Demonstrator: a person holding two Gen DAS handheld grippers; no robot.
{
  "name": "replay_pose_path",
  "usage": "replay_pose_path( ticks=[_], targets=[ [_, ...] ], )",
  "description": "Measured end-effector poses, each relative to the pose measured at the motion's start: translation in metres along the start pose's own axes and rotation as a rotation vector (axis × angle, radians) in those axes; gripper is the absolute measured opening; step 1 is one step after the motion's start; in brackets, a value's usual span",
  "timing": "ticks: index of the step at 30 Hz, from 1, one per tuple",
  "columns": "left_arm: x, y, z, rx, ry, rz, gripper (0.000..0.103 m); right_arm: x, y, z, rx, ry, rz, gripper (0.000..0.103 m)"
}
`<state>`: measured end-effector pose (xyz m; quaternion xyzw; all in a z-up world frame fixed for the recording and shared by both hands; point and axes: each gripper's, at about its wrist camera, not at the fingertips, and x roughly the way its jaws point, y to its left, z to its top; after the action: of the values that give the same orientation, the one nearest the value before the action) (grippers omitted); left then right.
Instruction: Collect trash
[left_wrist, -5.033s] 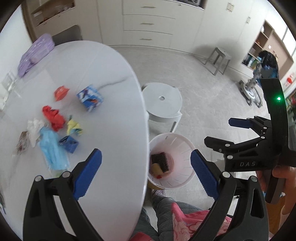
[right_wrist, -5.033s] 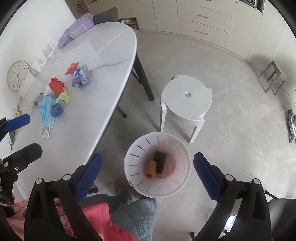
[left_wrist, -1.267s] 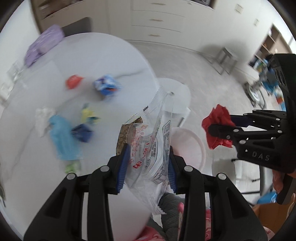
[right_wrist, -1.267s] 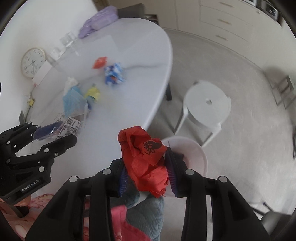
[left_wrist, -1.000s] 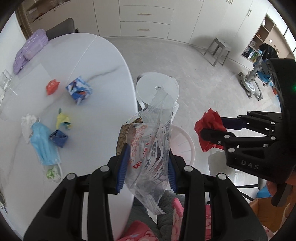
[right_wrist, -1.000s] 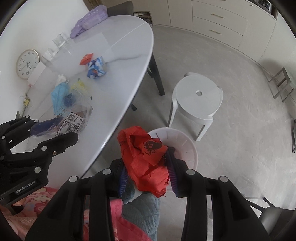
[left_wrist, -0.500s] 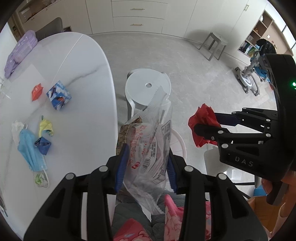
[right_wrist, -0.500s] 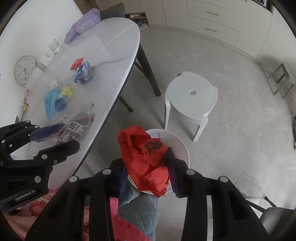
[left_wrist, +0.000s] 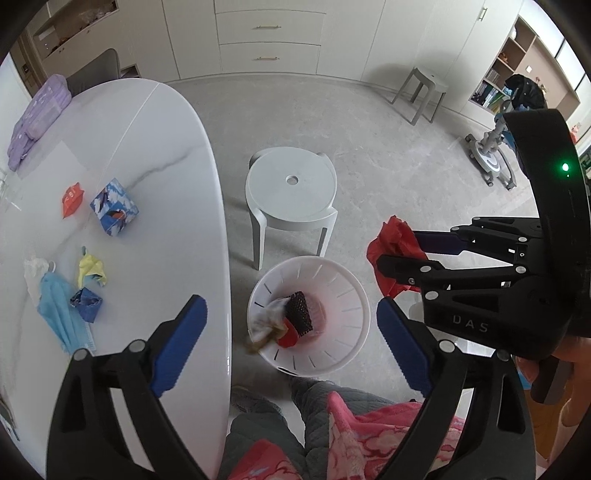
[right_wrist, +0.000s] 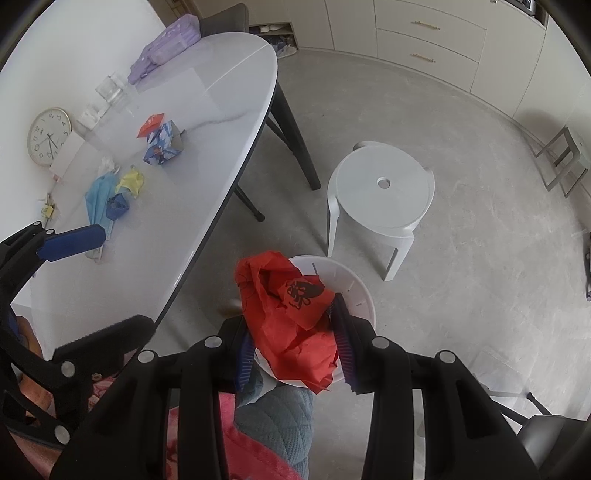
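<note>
My left gripper (left_wrist: 291, 332) is open and empty above the white bin (left_wrist: 347, 295) on the floor. The clear wrapper (left_wrist: 266, 325) lies in the bin with a dark sponge. My right gripper (right_wrist: 293, 336) is shut on crumpled red paper (right_wrist: 288, 317) right over the bin (right_wrist: 358, 291); it also shows in the left wrist view (left_wrist: 391, 251). On the white table (left_wrist: 147, 229) lie a blue mask (left_wrist: 55, 314), a yellow scrap (left_wrist: 90, 271), a dark blue scrap (left_wrist: 86, 304), a blue carton (left_wrist: 114, 212) and an orange wrapper (left_wrist: 72, 197).
A white stool (left_wrist: 291, 195) stands just behind the bin. A purple case (left_wrist: 37, 118) lies at the table's far end, a clock (right_wrist: 48, 136) and glass (right_wrist: 110, 88) by the wall. My knees (left_wrist: 295, 424) are below the grippers.
My left gripper has opened and the clear wrapper has dropped into the bin. The right gripper still holds the red paper over the bin.
</note>
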<state>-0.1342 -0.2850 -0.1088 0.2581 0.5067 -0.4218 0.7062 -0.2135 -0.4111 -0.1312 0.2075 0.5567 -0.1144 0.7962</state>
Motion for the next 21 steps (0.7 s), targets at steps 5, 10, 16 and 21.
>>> replay_pose_path(
  ticks=[5,10,16,21],
  targets=[
    [-0.002,0.009,-0.003,-0.025,-0.002,0.004,0.089,0.002,0.002,-0.001,-0.002,0.005,-0.004,0.04],
    [-0.003,0.018,-0.007,-0.062,0.001,0.018,0.09,0.004,0.005,-0.002,-0.008,0.011,-0.003,0.04],
    [-0.008,0.027,-0.011,-0.097,-0.005,0.029,0.09,0.005,0.009,-0.004,-0.022,0.017,-0.011,0.04],
    [-0.015,0.034,-0.014,-0.129,-0.021,0.067,0.09,0.008,0.013,-0.005,-0.026,0.024,-0.05,0.075]
  ],
)
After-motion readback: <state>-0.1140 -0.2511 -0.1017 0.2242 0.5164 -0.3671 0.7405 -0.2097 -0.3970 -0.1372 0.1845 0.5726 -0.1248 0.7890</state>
